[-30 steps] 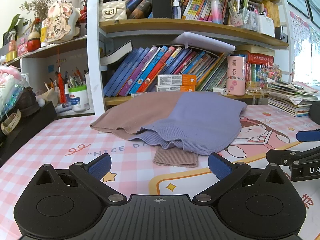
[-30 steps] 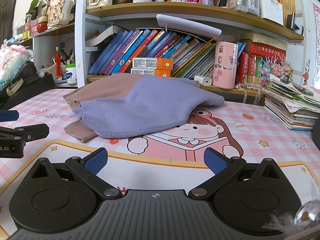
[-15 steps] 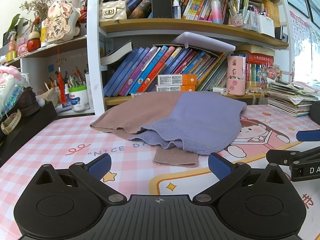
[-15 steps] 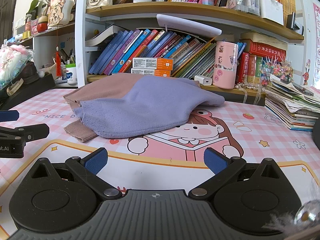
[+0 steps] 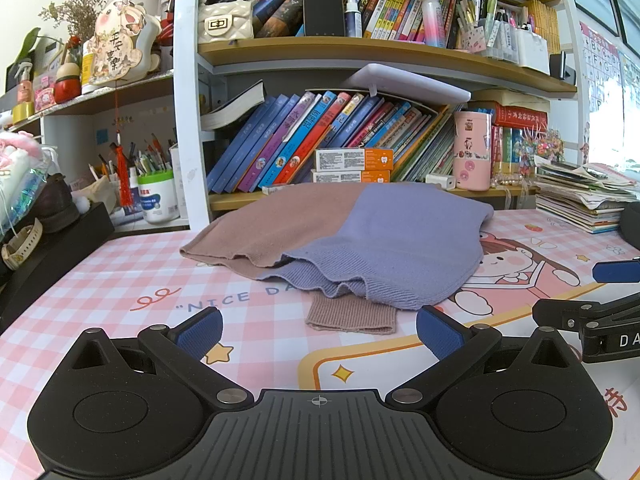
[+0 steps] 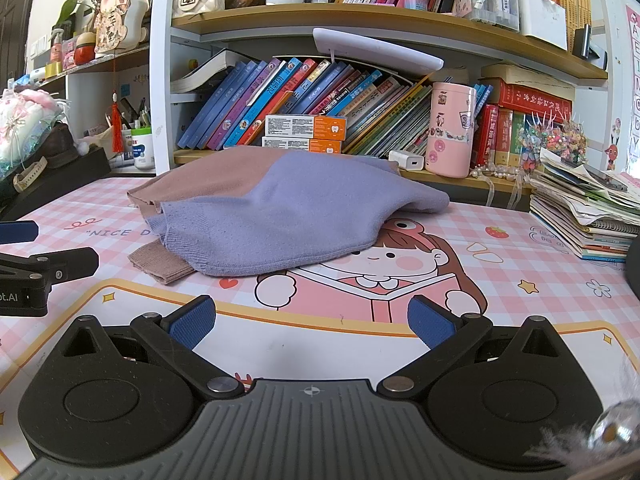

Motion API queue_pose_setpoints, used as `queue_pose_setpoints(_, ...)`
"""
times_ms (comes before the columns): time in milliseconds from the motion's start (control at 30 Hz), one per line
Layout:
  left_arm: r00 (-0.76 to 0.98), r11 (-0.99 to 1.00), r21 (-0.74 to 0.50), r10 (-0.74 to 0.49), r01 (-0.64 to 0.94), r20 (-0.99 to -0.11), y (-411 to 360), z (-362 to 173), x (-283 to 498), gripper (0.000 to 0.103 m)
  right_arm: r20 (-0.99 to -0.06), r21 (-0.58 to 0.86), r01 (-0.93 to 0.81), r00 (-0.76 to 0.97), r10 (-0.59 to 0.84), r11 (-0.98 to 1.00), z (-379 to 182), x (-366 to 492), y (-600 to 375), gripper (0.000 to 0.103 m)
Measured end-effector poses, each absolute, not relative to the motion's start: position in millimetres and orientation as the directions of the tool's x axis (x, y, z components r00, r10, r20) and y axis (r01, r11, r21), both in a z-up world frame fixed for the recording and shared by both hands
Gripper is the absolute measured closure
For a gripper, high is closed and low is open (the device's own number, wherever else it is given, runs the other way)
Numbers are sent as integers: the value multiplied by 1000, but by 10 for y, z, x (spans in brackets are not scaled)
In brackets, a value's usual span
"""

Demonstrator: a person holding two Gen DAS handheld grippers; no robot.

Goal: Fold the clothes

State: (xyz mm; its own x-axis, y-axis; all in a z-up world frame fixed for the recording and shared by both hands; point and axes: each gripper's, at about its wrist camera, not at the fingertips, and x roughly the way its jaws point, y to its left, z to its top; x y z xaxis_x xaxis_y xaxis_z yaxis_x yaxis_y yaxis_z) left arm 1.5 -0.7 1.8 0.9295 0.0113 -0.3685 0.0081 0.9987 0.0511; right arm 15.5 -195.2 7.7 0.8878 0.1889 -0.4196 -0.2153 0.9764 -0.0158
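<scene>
A knit sweater, half brown and half lavender (image 5: 376, 236) (image 6: 280, 204), lies folded in a heap on the pink checked desk mat (image 5: 120, 280) (image 6: 500, 264). One brown ribbed cuff (image 5: 352, 314) (image 6: 160, 264) sticks out from under its near edge. My left gripper (image 5: 318, 330) is open and holds nothing, a short way in front of that cuff. To the sweater's near right, my right gripper (image 6: 310, 322) stands open over the cartoon girl print, also holding nothing. Each gripper shows at the edge of the other's view: the right gripper (image 5: 592, 308) and the left gripper (image 6: 36, 264).
A bookshelf with leaning books (image 5: 320, 140) runs behind the sweater, with a pink tumbler (image 6: 450, 130) and a white charger (image 6: 406, 160) on its lower ledge. A pile of magazines (image 6: 584, 216) sits at the right. A black box (image 5: 48, 248) with a watch stands at the left.
</scene>
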Motion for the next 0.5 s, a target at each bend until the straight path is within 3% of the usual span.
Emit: queue_pose_setpoints(500, 930, 999, 51, 11, 8, -368, 4, 13, 12, 0, -420, -15, -216, 887, 190, 976, 80, 158, -1954, 0)
